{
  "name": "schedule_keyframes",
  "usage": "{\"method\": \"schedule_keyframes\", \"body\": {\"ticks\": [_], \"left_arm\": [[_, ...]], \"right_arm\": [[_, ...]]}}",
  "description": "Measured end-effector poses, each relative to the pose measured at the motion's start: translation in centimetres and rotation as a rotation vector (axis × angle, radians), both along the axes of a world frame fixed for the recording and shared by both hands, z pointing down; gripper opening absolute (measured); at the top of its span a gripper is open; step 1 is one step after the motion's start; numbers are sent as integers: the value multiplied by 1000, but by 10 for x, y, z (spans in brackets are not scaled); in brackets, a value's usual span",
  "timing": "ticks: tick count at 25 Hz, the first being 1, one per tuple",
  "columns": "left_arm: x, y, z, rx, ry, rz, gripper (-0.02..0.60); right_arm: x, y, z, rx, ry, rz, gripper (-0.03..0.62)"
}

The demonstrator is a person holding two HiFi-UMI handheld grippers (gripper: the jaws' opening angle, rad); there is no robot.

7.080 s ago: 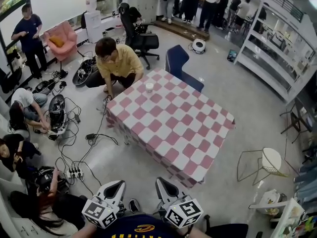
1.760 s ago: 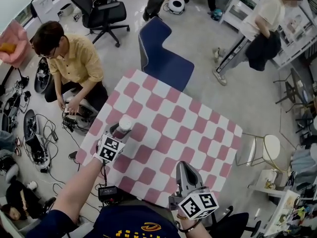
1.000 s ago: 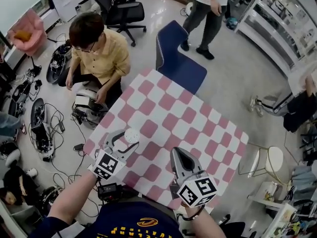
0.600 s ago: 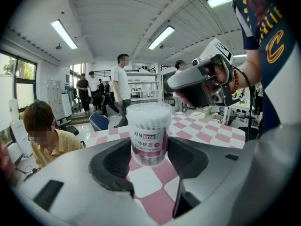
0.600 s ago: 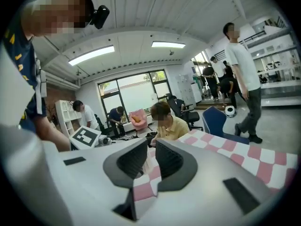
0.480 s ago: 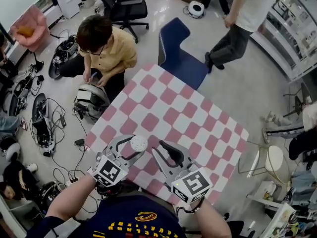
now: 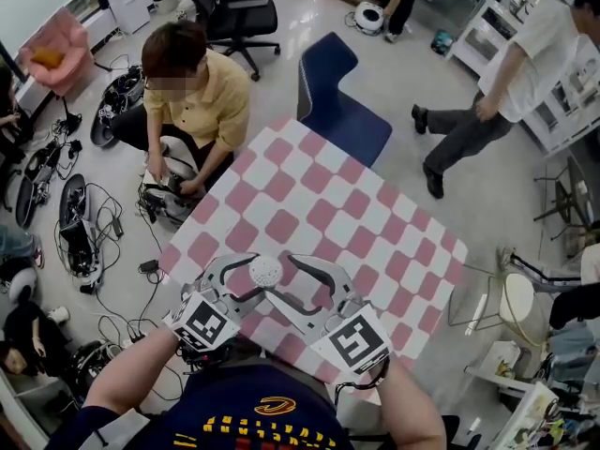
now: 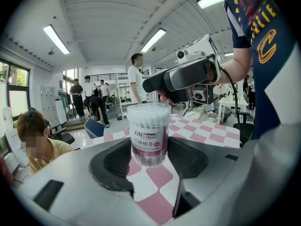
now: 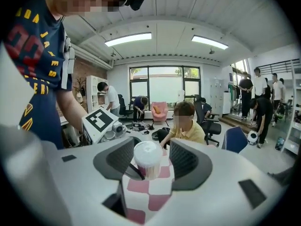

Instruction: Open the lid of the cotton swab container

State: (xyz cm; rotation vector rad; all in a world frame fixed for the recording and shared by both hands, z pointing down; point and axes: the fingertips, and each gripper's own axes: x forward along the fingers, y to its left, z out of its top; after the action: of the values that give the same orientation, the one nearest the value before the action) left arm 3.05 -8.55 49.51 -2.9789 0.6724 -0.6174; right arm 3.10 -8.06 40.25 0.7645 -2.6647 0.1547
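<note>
Looking along my left gripper [image 8: 148,160], I see its jaws clamped on the container [image 8: 149,134], pads against both sides of the clear body. It stands upright with its label toward the camera. My right gripper [image 9: 148,163] faces it from the opposite side. Its jaws have just been opening and now stand apart, with the white lid [image 9: 147,153] between them and a gap showing beside it, so they grip nothing. In the head view the two grippers meet nose to nose over the table [image 7: 375,223], near the edge closest to me and about midway along it. Whether the container's base rests on the checked cloth or hangs clear of it I can't tell. Beyond the table's left edge a person in a yellow shirt [image 7: 192,92] crouches on the floor near a tangle of cables [image 7: 80,223]. A blue chair [image 7: 339,111] sits at the far corner, and a walker [image 7: 497,82] passes well off to the right
</note>
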Motion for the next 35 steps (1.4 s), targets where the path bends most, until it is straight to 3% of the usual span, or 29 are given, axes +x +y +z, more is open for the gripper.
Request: {"method": "schedule_keyframes", "body": {"ticks": [7, 23, 35], "left_arm": [[-2, 4, -2, 0, 4, 7, 244], [8, 16, -10, 42, -5, 78, 244], [6, 27, -13, 18, 17, 124, 244]], "right_arm": [[-11, 8, 5, 12, -9, -48, 250], [-15, 10, 12, -42, 17, -83, 249], [-19, 19, 20, 11, 79, -140, 249]]}}
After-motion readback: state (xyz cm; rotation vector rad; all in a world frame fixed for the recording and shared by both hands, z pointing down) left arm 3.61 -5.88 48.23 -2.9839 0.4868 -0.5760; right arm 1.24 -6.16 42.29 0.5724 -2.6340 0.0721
